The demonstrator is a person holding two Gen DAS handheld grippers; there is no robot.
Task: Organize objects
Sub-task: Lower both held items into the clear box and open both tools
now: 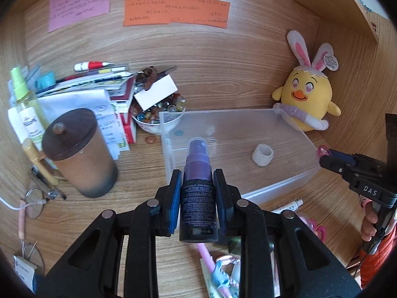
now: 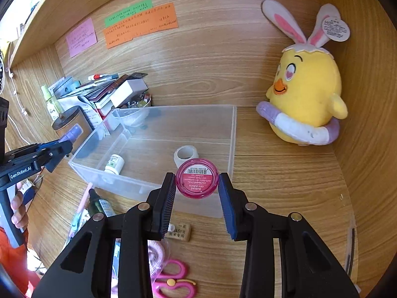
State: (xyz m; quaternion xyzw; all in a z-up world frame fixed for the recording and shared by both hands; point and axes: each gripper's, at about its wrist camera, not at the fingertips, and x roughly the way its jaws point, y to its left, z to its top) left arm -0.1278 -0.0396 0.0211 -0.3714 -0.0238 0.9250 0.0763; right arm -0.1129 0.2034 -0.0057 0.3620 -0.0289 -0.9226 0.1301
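**Both grippers loaded at the clear bin**

The left gripper is clamped on a dark spray bottle with a purple pump top, held over the near left wall of the clear plastic bin. The right gripper grips a round pink jar, barcode label facing up, just over the bin's near edge. Inside the bin a roll of clear tape lies near the middle and a small white pill bottle near the left wall. A yellow chick plush sits in the desk's back right corner; a brown lidded mug stands left of the bin.
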